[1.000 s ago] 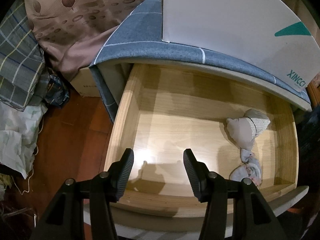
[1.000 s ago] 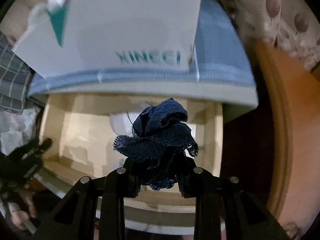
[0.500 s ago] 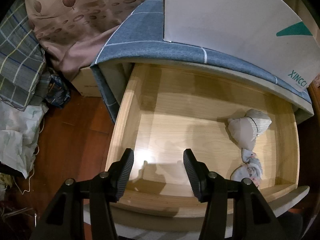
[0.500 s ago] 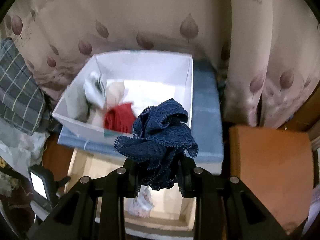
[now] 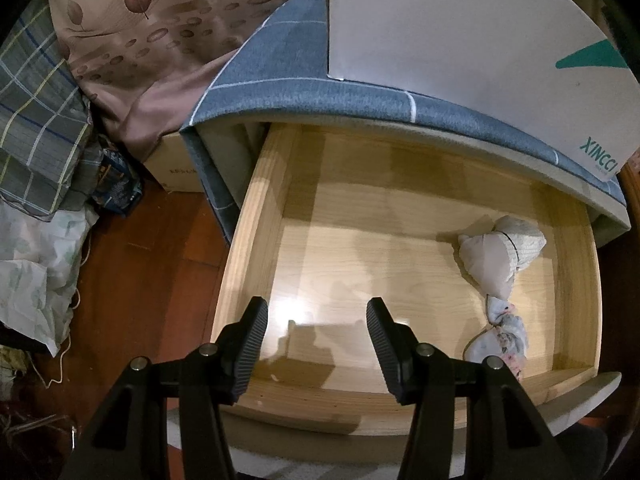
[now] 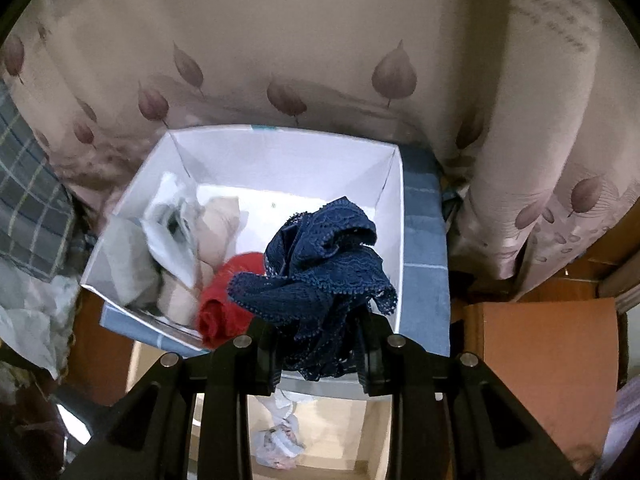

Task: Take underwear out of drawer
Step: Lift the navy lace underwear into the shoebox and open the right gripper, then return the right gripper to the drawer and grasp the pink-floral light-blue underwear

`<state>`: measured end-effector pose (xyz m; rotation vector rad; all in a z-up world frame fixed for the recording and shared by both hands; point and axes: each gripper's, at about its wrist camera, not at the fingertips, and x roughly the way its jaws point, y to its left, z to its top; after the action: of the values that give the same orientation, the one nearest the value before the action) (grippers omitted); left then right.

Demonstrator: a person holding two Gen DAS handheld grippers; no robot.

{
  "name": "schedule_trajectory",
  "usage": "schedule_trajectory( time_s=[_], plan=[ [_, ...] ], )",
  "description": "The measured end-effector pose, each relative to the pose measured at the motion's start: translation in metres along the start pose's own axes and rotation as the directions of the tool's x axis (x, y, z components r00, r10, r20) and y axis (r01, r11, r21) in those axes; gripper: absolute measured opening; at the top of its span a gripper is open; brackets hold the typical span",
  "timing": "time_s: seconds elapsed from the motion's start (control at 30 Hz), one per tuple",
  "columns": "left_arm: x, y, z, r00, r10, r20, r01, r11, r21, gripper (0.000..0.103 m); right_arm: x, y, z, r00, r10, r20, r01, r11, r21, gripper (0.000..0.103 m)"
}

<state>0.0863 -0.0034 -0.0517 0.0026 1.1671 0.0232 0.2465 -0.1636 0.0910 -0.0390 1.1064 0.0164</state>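
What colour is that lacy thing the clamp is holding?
Dark navy blue lace underwear, clearest in the right wrist view.

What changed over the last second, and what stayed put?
The right hand-held gripper, still shut on the navy lace underwear, rose from the drawer to the white box. The left hand-held gripper stayed open; two pale pieces remain inside.

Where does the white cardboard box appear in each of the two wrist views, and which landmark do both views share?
Left wrist view: the white cardboard box fills the upper right, seen from outside, standing on the blue-grey cloth top above the open drawer.
Right wrist view: the box sits at centre, seen from above, open, with clothes inside.
Shared landmark: the floral garment lying in the drawer, at bottom centre in the right view.
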Motion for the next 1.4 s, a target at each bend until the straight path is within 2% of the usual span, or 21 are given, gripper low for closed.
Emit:
schedule_trajectory(
  time_s=[0.23,0.43,0.53,0.7,0.97,1.07,1.4],
  plan=[
    [-0.001,0.001,0.000,1.000,-0.008,-0.002,0.008,1.000,-0.003,0.053,0.036,0.004,-0.005,0.998,-0.012,-0.065,0.012,1.000,-0.003,0.029],
    [0.000,0.002,0.001,1.000,-0.008,-0.005,0.008,1.000,-0.005,0.053,0.049,0.007,-0.007,0.996,-0.026,-0.089,0.025,1.000,-0.019,0.032],
    [0.000,0.003,0.001,1.000,-0.010,-0.007,0.010,1.000,-0.007,0.053,0.049,0.008,-0.005,0.996,-0.019,-0.088,0.018,1.000,-0.011,0.039],
    [0.000,0.003,0.001,1.000,-0.011,-0.007,0.011,1.000,-0.008,0.053,0.040,0.013,-0.002,0.998,-0.017,-0.065,0.016,1.000,-0.015,0.051],
    [0.001,0.002,0.002,1.000,-0.012,-0.007,0.012,1.000,-0.008,0.053,0.008,0.016,-0.006,0.999,0.010,-0.034,-0.011,1.000,-0.016,0.052],
    [0.001,0.002,0.002,1.000,-0.011,-0.012,0.011,1.000,-0.009,0.053,-0.004,0.016,-0.011,0.999,0.017,-0.028,-0.017,1.000,-0.022,0.055],
    [0.002,0.003,0.001,1.000,-0.008,-0.010,0.008,1.000,-0.011,0.053,-0.028,0.019,-0.056,0.996,0.053,-0.074,-0.058,0.996,-0.067,0.055]
  ],
)
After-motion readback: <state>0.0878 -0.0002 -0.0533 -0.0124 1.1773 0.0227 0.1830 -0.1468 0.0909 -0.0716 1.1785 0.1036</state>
